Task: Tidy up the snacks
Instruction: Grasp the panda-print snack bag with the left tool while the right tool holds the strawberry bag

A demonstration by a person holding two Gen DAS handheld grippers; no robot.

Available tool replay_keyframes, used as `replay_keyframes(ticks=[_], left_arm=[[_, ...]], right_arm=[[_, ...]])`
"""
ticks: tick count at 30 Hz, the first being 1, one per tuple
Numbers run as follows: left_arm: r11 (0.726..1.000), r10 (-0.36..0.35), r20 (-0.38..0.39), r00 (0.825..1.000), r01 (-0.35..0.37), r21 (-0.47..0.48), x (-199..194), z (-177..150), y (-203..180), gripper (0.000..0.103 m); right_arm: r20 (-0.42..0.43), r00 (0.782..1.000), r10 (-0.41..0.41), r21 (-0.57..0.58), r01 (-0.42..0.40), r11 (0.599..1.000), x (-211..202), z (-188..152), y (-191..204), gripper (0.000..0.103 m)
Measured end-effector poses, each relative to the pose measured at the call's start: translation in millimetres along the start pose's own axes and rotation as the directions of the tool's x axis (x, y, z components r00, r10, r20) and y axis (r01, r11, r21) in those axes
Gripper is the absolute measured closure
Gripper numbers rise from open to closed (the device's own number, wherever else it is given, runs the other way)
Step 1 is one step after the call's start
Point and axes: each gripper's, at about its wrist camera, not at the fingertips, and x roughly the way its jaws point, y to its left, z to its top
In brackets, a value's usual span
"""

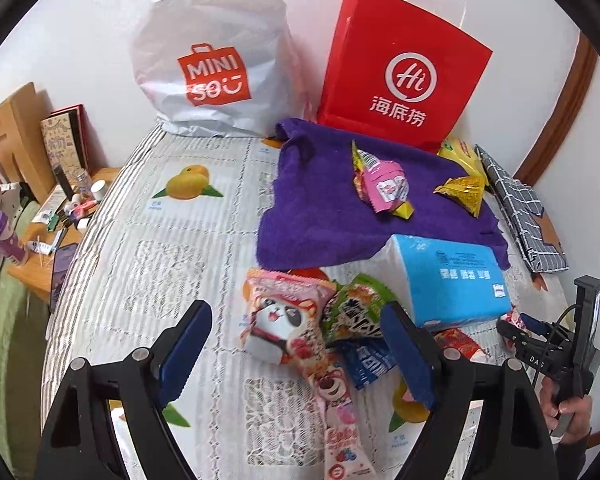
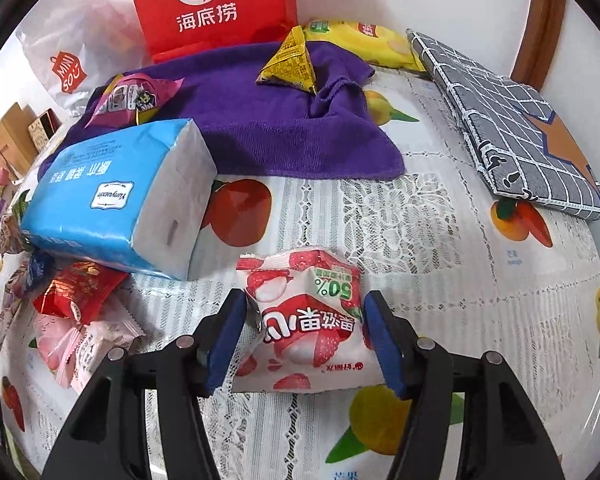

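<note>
White walls stand behind the surface (image 1: 148,240), which carries a plastic cover printed with lace patterns and fruit pictures. At the back leans a white plastic bag (image 1: 212,52) with the orange logo "MINISO", and beside it a red paper bag (image 1: 400,76) with a white "Hi" circle and the characters "海底捞". In front of the red bag lies a purple towel (image 1: 324,208); on it rest a pink snack packet (image 1: 384,184) and a yellow triangular packet (image 1: 464,192). A yellow chips bag (image 2: 364,40) lies at the towel's far corner, next to a folded grey checked cloth (image 2: 512,120). A blue tissue pack (image 2: 116,196) with the label "Yunyuexin" sits partly on the near edge of the towel.

Near the left gripper (image 1: 296,356), which is spread wide and holds nothing, lies a heap of snacks: a pink panda packet (image 1: 284,316), a green packet (image 1: 356,312), a blue packet (image 1: 368,364) and a long pink bear packet (image 1: 336,412). A red packet (image 2: 76,288) lies by the tissue pack.

The right gripper (image 2: 304,336) has its blue pads on both sides of a white lychee snack packet (image 2: 308,320) marked "50%", which rests on the surface; I cannot tell if the pads already press it.

On the left, a wooden desk (image 1: 40,276) with small bottles stands beside the surface.
</note>
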Motion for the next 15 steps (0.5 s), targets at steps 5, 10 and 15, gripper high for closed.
replay_keyframes(ticks=[5, 10, 15], left_arm=[[1.000, 0.015, -0.019, 1.000, -0.015, -0.010, 4.9, -7.1, 4.8, 0.017], [1.000, 0.018, -0.038, 0.999, -0.018, -0.007, 11.8, -12.3, 5.3, 0.017], [1.000, 0.016, -0.042, 0.999, -0.015, 0.004, 16.8, -11.6, 4.2, 0.017]], right_arm=[[0.008, 1.000, -0.009, -0.018, 0.009, 1.000, -0.9, -0.5, 2.3, 0.049], [0.017, 1.000, -0.002, -0.008, 0.002, 1.000, -6.5, -0.5, 0.6, 0.050], [0.027, 1.000, -0.002, 0.000, 0.002, 1.000, -12.2, -0.4, 0.0, 0.050]])
